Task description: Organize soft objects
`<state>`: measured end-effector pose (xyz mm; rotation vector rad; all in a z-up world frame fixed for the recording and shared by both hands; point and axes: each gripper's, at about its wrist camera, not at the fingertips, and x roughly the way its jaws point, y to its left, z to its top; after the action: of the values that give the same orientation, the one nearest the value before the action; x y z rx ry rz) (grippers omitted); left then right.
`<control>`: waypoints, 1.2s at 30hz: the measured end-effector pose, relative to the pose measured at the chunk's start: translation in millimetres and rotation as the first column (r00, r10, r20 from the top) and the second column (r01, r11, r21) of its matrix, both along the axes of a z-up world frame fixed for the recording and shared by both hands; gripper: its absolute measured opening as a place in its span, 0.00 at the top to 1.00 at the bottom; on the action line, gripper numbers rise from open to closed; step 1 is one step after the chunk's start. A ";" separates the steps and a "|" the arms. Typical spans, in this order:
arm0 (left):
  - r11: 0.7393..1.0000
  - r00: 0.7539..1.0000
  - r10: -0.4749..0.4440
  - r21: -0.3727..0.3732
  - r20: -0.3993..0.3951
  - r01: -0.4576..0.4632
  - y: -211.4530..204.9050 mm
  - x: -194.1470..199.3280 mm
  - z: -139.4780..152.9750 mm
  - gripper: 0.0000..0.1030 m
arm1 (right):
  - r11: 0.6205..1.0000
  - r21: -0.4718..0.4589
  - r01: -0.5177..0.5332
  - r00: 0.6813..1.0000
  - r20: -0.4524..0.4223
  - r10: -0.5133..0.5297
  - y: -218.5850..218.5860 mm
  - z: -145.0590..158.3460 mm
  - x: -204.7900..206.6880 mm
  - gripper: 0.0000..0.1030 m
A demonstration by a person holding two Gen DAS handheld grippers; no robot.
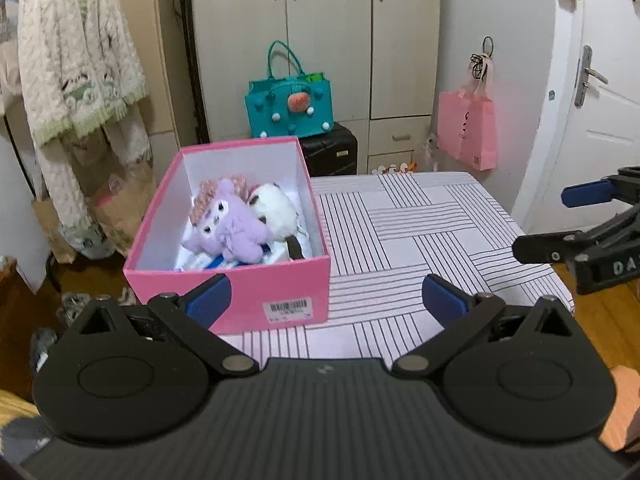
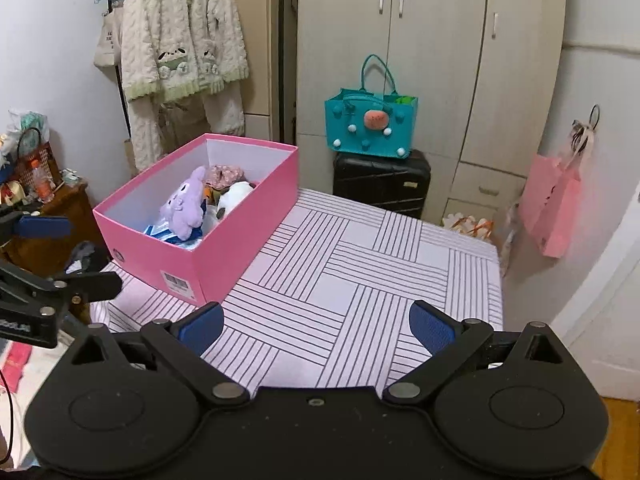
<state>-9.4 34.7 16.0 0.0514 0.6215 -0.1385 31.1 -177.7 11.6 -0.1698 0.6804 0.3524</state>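
Jaws apart on both grippers, nothing held: your left gripper [image 1: 326, 302] hangs low before the pink box [image 1: 256, 292], your right gripper [image 2: 318, 326] over bare striped tablecloth [image 2: 360, 264]. Soft toys, purple plush [image 1: 230, 228] and white plush [image 1: 276, 210], lie inside the box. Sorting looks finished. Next move, if any: scan for leftovers; none visible on the cloth.
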 end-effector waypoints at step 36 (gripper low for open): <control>0.994 0.988 0.104 0.014 0.118 -0.106 -12.2 -9.4 -13.0 0.00 | 0.986 0.087 0.144 0.976 0.152 -0.157 -10.7 -5.1 -27.5 0.02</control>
<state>-18.9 22.5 3.1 0.0462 0.5068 -0.0270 3.6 -188.4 6.5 -0.0721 0.5181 0.2160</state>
